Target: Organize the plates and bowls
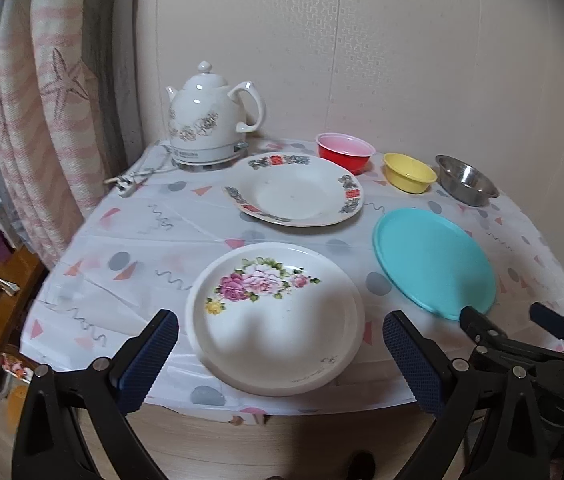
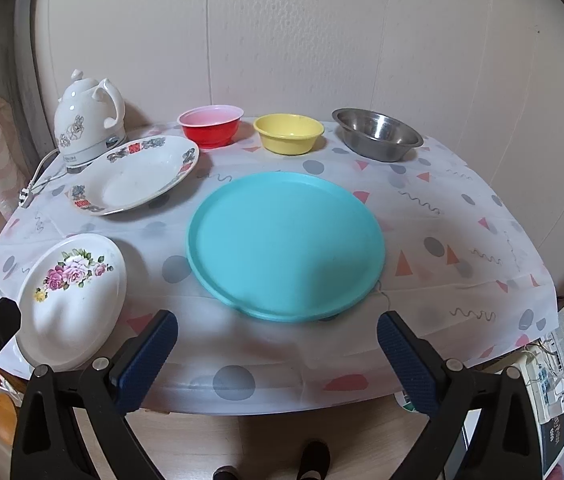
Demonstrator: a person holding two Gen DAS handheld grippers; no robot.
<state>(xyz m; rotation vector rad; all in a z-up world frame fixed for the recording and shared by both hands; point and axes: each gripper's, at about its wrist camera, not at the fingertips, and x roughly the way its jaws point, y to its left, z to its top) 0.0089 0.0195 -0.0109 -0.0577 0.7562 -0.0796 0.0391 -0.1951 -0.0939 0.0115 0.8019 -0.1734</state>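
Left gripper (image 1: 281, 340), jaws spread, hovers over the rose plate (image 1: 276, 318) at the tabletop's (image 2: 462, 240) near edge. Right gripper (image 2: 278, 338), jaws spread, faces the teal plate (image 2: 286, 246). Three bowls line the back.

On the table (image 2: 442, 208), along the back by the wall: kettle (image 2: 88, 120) at far left, then left bowl (image 2: 211, 125), middle bowl (image 2: 288, 133) and right bowl (image 2: 378, 133) in a row, each apart. Just before the kettle, back-left plate (image 2: 134, 178). Nearer, at the front edge, front-left plate (image 2: 70, 300). To its right, before the bowls, centre plate (image 2: 286, 246), touching nothing else.
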